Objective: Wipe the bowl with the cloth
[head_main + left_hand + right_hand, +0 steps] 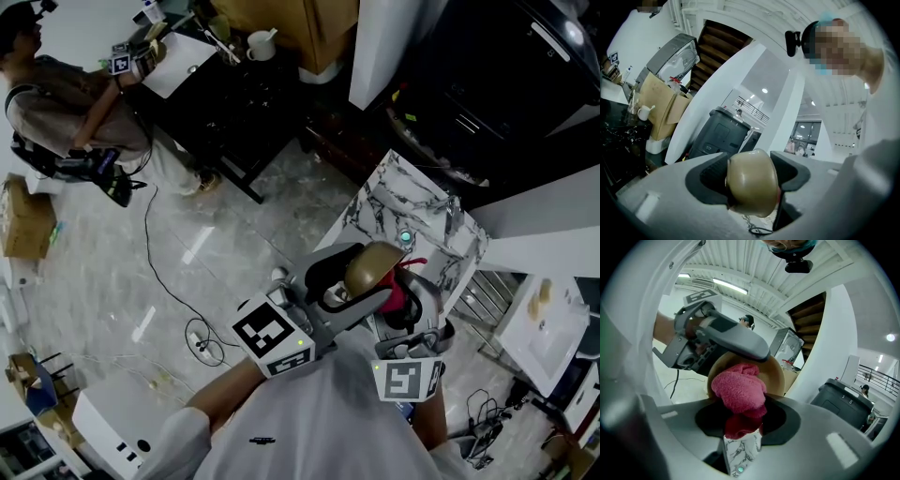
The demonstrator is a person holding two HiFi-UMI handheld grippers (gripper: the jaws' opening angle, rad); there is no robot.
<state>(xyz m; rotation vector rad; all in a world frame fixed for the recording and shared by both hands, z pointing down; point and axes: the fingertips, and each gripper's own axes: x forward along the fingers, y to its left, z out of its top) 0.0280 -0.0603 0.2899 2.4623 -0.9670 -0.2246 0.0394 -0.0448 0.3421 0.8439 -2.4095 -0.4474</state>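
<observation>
A tan bowl [373, 267] is held up above the marble table [422, 211], tilted on its side. My left gripper [349, 291] is shut on the bowl [752, 180], whose rounded outside fills the space between the jaws. My right gripper [405, 302] is shut on a bunched pink cloth [400, 289]. The cloth [739, 389] presses into the bowl's open inside [776, 373]. The left gripper's grey body [717, 336] shows beyond the bowl's rim in the right gripper view.
Below the grippers, the marble table holds a small teal-lit thing [405, 237]. A person [75, 103] sits at the far left by a dark desk [211, 89] with a white mug [261, 43]. Cables [202, 342] trail on the tiled floor.
</observation>
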